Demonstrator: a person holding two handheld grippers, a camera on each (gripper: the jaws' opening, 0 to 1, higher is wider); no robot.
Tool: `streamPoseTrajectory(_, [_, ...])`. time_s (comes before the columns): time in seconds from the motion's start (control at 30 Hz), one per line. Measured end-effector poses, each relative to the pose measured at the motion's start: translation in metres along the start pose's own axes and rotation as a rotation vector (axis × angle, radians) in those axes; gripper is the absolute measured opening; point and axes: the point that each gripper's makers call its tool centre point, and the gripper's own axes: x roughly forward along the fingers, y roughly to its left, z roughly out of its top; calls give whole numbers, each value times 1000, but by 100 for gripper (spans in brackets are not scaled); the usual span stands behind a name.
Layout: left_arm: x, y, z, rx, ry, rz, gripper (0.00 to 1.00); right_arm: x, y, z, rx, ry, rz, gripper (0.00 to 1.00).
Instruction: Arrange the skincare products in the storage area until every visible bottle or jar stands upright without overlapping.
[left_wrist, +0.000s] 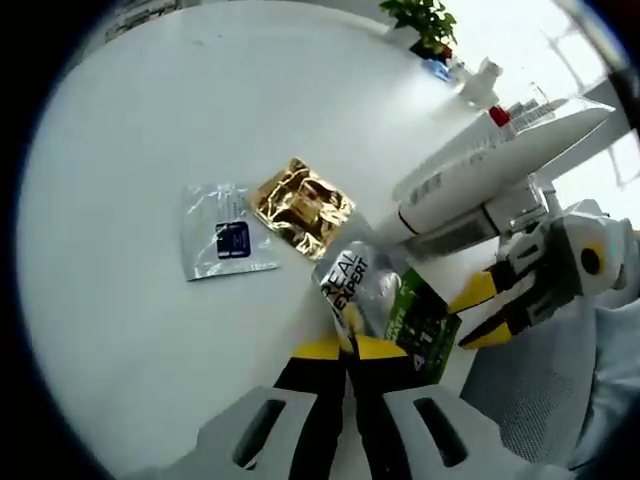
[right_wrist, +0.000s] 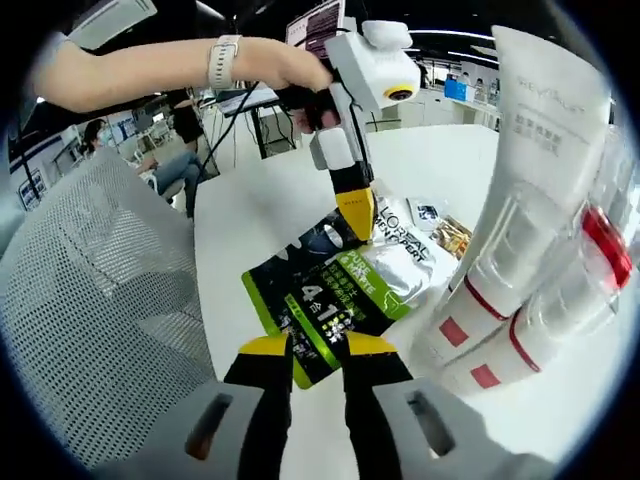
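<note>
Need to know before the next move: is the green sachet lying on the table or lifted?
Lifted. In the right gripper view the green sachet hangs between both grippers, the left gripper pinching its top edge, the right gripper its bottom, above the table.

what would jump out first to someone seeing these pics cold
Both grippers pinch the same green-and-silver sachet pack over the white table: the right gripper holds its near edge, the left gripper its far end. A white tube looms large at the right of the right gripper view. In the left gripper view, a gold sachet and a clear one lie flat on the table.
</note>
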Motion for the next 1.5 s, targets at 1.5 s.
streamPoseTrajectory(1.5, [-9, 12, -4, 172, -142, 158, 25, 1, -4, -9, 34, 41, -15, 27])
